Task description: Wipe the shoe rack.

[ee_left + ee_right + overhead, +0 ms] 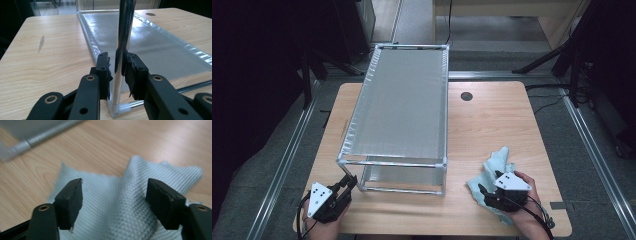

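Observation:
A two-shelf rack (pixel 397 100) with a silver tube frame and grey mesh shelves stands on the wooden table (pixel 492 120). My left gripper (pixel 349 180) is at its front left post (pixel 346 170). In the left gripper view the upright post (pixel 120 82) runs between the frayed black pads (pixel 131 72), and my left gripper (pixel 118 56) is shut on it just above the white corner joint (pixel 117 110). A crumpled pale blue cloth (pixel 497 160) lies at the front right. My right gripper (pixel 489 182) hovers over the cloth (pixel 112 207), and it (pixel 115 185) stands open with its jaws wide apart.
A round dark cable hole (pixel 466 96) sits in the table behind the cloth. A small dark stain (pixel 41 43) marks the wood left of the rack. Metal floor rails (pixel 287 155) run along both sides of the table. Bare wood lies between rack and cloth.

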Action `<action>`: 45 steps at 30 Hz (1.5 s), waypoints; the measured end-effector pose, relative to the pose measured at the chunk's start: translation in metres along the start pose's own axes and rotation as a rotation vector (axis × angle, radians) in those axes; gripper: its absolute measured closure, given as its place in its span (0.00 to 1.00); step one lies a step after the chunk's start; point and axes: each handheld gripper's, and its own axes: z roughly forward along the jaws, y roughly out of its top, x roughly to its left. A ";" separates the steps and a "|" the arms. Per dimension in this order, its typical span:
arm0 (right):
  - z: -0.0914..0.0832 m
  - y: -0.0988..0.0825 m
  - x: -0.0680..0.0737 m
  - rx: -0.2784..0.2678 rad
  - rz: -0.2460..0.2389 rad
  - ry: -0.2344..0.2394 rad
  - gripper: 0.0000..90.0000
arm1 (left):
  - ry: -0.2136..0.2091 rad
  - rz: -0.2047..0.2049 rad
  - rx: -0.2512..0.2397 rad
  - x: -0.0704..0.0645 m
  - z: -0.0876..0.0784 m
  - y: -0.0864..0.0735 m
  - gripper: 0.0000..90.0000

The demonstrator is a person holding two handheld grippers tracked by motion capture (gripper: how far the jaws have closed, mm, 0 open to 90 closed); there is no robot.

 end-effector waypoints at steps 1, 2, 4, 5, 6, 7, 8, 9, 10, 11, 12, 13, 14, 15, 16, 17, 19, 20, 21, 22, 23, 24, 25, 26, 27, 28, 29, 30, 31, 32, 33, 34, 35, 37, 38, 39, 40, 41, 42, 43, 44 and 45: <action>0.003 -0.002 -0.002 0.020 0.004 0.002 0.35 | -0.003 0.001 0.000 0.000 0.000 0.000 0.82; 0.004 -0.005 -0.006 0.041 0.011 0.000 0.36 | -0.012 -0.001 -0.001 0.001 0.001 0.000 0.83; 0.005 -0.011 -0.012 0.074 0.044 0.015 0.39 | -0.019 0.001 -0.002 0.001 0.001 0.000 0.88; 0.003 -0.013 -0.015 0.071 0.056 0.033 0.40 | -0.019 0.005 -0.001 0.001 0.002 0.000 0.89; 0.001 -0.015 -0.015 0.070 0.053 0.045 0.41 | -0.020 0.005 -0.001 0.001 0.002 0.000 0.89; -0.001 -0.017 -0.016 0.071 0.053 0.059 0.44 | -0.023 0.005 0.000 0.001 0.002 0.000 0.89; -0.002 -0.018 -0.016 0.070 0.059 0.074 0.47 | -0.024 0.002 -0.002 0.002 0.002 0.000 0.89; -0.002 -0.018 -0.016 0.071 0.075 0.084 0.49 | -0.024 0.000 -0.001 0.002 0.002 0.000 0.89; -0.002 -0.019 -0.016 0.072 0.085 0.084 0.52 | -0.028 -0.003 -0.001 0.002 0.003 0.000 0.89; -0.003 -0.018 -0.014 0.074 0.084 0.086 0.60 | -0.032 -0.007 -0.001 0.001 0.003 0.000 0.89; -0.003 -0.017 -0.012 0.075 0.080 0.088 0.69 | -0.034 -0.004 0.000 0.001 0.003 0.000 0.89; -0.003 -0.015 -0.009 0.075 0.072 0.085 0.79 | -0.037 0.001 0.002 0.000 0.003 0.000 0.89; -0.001 -0.013 -0.004 0.073 0.070 0.074 0.87 | -0.040 0.003 0.001 -0.001 0.004 0.000 0.90; 0.000 -0.011 0.003 0.070 0.071 0.060 0.89 | -0.044 0.008 0.000 -0.002 0.004 0.000 0.90; 0.003 -0.008 0.010 0.062 0.074 0.068 0.90 | -0.046 0.012 0.003 -0.003 0.004 0.000 0.90; 0.006 -0.006 0.018 0.048 0.078 0.095 0.91 | -0.052 0.010 0.002 -0.004 0.004 0.000 0.90; 0.013 0.001 0.036 0.017 0.060 0.173 0.91 | -0.059 0.017 0.005 -0.005 0.004 0.000 0.90; 0.016 0.005 0.046 0.004 0.035 0.195 0.91 | -0.060 0.019 0.005 -0.005 0.004 0.000 0.91; 0.018 0.009 0.056 -0.013 0.011 0.211 0.91 | -0.062 0.022 0.006 -0.006 0.004 0.000 0.91; 0.019 0.014 0.065 -0.032 0.001 0.227 0.91 | -0.063 0.023 0.006 -0.006 0.004 0.000 0.91; 0.019 0.019 0.072 -0.053 -0.010 0.237 0.91 | -0.050 0.023 0.007 -0.006 0.004 0.000 0.91; 0.019 0.024 0.077 -0.066 -0.015 0.226 0.91 | -0.042 0.014 0.006 -0.004 0.003 0.000 0.91; 0.018 0.028 0.080 -0.075 -0.020 0.207 0.91 | -0.050 0.003 0.006 -0.002 0.003 0.000 0.91; 0.017 0.030 0.081 -0.096 -0.006 0.205 0.91 | -0.055 -0.002 0.006 0.000 0.003 0.000 0.91; 0.014 0.032 0.080 -0.123 0.013 0.213 0.91 | -0.056 0.000 0.005 0.000 0.003 0.000 0.91; 0.011 0.034 0.079 -0.144 0.019 0.217 0.91 | -0.053 0.008 0.006 0.000 0.003 0.000 0.91; 0.008 0.037 0.078 -0.161 0.020 0.219 0.91 | -0.051 0.009 0.007 -0.001 0.003 0.000 0.91; 0.004 0.040 0.077 -0.177 0.024 0.220 0.91 | -0.054 0.007 0.007 -0.001 0.003 0.000 0.91; -0.001 0.043 0.077 -0.196 0.028 0.226 0.91 | -0.057 0.010 0.008 -0.002 0.003 0.000 0.91; -0.006 0.046 0.076 -0.218 0.029 0.229 0.91 | -0.057 0.013 0.005 -0.003 0.004 0.000 0.91; -0.011 0.050 0.076 -0.235 0.028 0.226 0.91 | -0.057 0.016 0.007 -0.004 0.004 0.000 0.91; -0.017 0.053 0.076 -0.253 0.024 0.219 0.91 | -0.059 0.019 0.009 -0.004 0.004 0.000 0.91; -0.022 0.057 0.075 -0.275 0.026 0.216 0.91 | -0.058 0.018 0.007 -0.005 0.004 0.000 0.91; -0.034 0.064 0.074 -0.329 0.032 0.210 0.91 | -0.058 0.018 0.007 -0.005 0.004 0.000 0.91; -0.039 0.068 0.073 -0.360 0.037 0.207 0.91 | -0.058 0.020 0.007 -0.005 0.004 0.000 0.91; -0.045 0.071 0.073 -0.389 0.042 0.203 0.91 | -0.060 0.020 0.007 -0.006 0.004 0.000 0.91; -0.049 0.074 0.072 -0.410 0.044 0.201 0.91 | -0.059 0.020 0.007 -0.006 0.004 0.000 0.91; -0.053 0.077 0.072 -0.424 0.042 0.198 0.91 | -0.060 0.021 0.006 -0.007 0.004 0.000 0.91; -0.054 0.078 0.072 -0.428 0.036 0.198 0.91 | -0.060 0.021 0.006 -0.007 0.004 0.000 0.91; -0.054 0.078 0.072 -0.424 0.032 0.197 0.91 | -0.061 0.020 0.006 -0.007 0.004 0.000 0.91; -0.051 0.077 0.073 -0.411 0.025 0.198 0.91 | -0.062 0.020 0.005 -0.007 0.004 0.000 0.91; -0.047 0.074 0.074 -0.391 0.021 0.197 0.91 | -0.062 0.020 0.006 -0.007 0.004 0.000 0.91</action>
